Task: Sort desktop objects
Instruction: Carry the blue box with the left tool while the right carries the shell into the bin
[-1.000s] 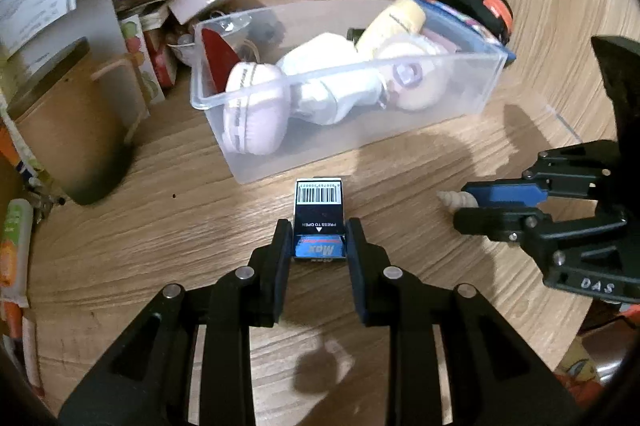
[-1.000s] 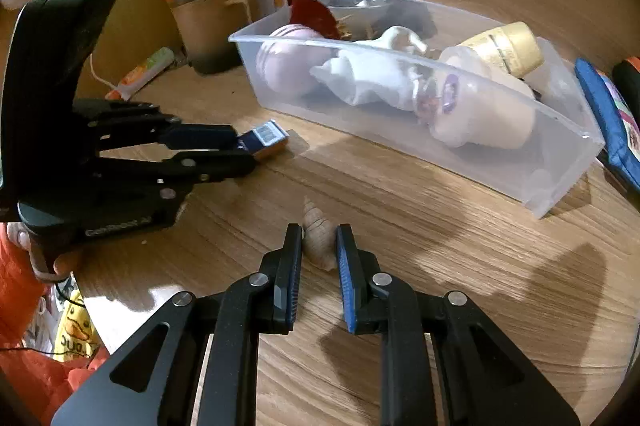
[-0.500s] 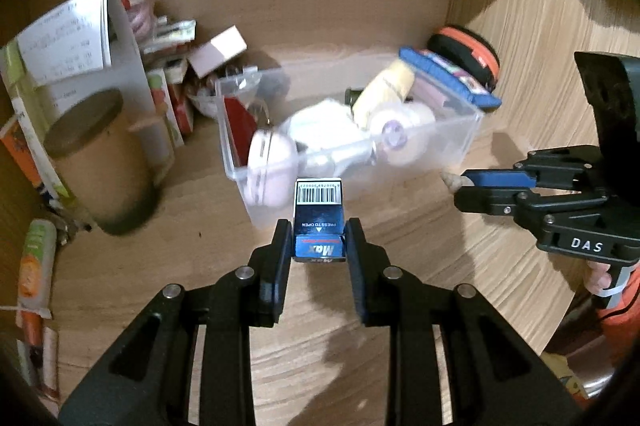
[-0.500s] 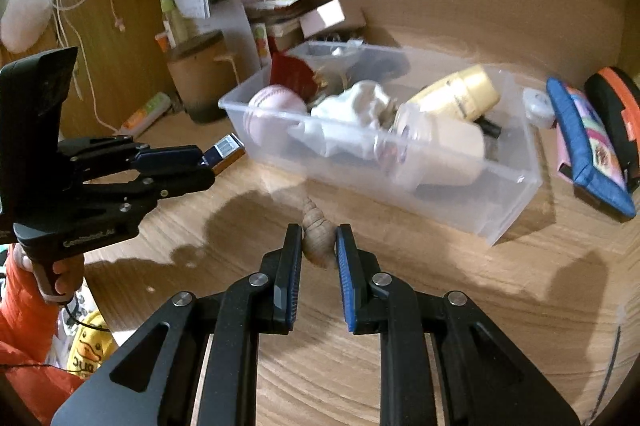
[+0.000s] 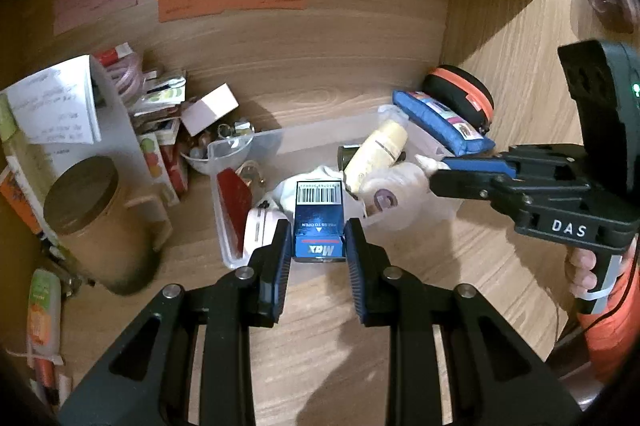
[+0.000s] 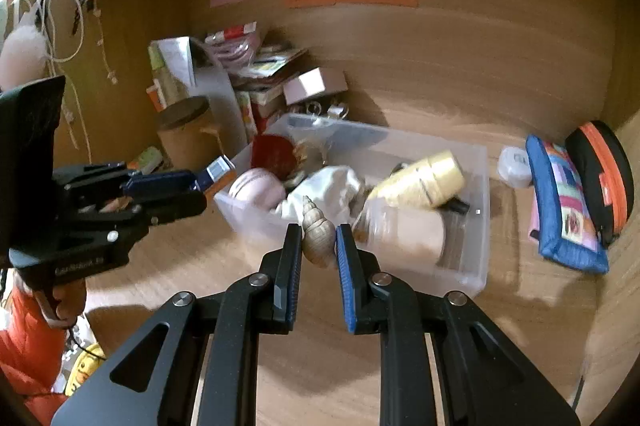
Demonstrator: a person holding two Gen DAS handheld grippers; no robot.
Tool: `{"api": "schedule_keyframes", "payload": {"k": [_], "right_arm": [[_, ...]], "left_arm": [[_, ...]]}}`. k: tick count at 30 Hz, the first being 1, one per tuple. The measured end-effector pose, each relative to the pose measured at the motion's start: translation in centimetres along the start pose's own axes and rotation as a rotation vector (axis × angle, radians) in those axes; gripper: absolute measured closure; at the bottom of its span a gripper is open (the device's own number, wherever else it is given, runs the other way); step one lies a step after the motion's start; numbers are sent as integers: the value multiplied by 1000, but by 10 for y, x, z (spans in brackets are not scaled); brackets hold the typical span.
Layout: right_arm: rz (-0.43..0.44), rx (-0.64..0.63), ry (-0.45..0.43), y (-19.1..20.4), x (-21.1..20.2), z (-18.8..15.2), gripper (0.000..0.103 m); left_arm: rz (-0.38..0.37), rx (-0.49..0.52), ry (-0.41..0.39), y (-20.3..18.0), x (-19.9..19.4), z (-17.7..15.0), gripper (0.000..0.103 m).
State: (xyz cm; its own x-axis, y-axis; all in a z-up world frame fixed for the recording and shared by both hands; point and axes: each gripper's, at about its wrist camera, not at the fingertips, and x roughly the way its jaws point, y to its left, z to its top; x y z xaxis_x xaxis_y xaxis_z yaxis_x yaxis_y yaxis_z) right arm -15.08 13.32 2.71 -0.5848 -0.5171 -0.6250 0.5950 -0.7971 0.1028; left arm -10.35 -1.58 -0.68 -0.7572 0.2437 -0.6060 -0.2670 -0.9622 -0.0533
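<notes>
Your left gripper [image 5: 319, 240] is pinching a small blue staple box [image 5: 319, 222], barcode end pointing away from you, held above the worktop [image 5: 328, 338] at the near wall of the clear plastic bin [image 6: 468, 258]. In the right wrist view the same gripper [image 6: 200, 181] sits to the left of the bin, with the box [image 6: 218, 171] projecting from its tips toward the bin's left end.

Your right gripper [image 6: 319, 246] is clamped on a tan spiral seashell [image 6: 317, 230], spire pointing forward, held over the near wall of the bin. In the left wrist view that gripper [image 5: 444, 167] reaches in from the right of the bin, and only the pale tip of the shell [image 5: 425, 161] shows beyond its fingers.

Inside the bin you can see a pink round case [image 6: 256, 187], a cream bottle [image 6: 420, 181], a white crumpled item [image 6: 324, 185], possibly cloth, and a red card [image 6: 274, 155]. To the right of the bin lies a blue pouch [image 6: 560, 201], with a black and orange case [image 6: 604, 173] behind it. To the left of the bin stands a brown cylindrical container [image 5: 92, 222].
</notes>
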Motion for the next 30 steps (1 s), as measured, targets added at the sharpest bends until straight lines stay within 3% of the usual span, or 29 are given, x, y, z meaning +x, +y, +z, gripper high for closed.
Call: {"api": "schedule_keyframes", "payload": {"k": [17,30], "right_arm": [[-22,-35,75,-6,68,22,87],[-48,-59,64,-12,80,19,87]], "left_arm": [[-23,-8,71,14,59,13,77],[-32,-19,97,17,76,9,77]]}}
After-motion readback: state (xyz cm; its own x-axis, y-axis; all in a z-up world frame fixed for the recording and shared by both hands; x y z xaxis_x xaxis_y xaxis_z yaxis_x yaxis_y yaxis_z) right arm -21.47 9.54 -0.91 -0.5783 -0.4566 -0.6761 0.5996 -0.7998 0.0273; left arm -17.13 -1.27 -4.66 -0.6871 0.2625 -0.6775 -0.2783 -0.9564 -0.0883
